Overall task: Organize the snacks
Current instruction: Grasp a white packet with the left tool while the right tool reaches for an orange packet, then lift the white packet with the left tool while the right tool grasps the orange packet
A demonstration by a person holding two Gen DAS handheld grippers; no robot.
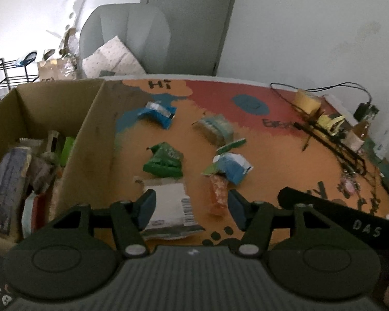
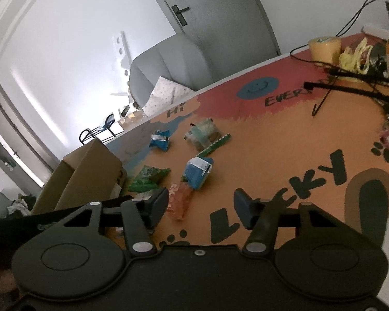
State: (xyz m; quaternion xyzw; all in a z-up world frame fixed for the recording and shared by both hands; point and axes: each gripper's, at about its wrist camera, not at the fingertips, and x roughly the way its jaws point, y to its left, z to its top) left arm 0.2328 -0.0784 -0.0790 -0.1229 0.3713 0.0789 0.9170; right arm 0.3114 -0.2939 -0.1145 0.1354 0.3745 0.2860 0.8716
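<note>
**Snack Sorting: Both Grippers Over the Table**

We hold the left gripper (image 1: 192,208) with jaws apart above a white packet (image 1: 168,207) and an orange packet (image 1: 217,194), pressing on neither. Our right gripper (image 2: 201,207) is likewise parted and empty, just beside that orange packet. Green (image 1: 164,160) and blue (image 1: 232,167) packets lie loose on the table (image 1: 285,155). The cardboard box (image 1: 90,134) at left already contains snacks.

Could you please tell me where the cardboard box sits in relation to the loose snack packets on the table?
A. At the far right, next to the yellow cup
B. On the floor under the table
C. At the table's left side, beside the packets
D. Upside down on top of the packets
C: the open cardboard box stands on the table's left side, with snack packets such as the green packet lying to its right.
</note>
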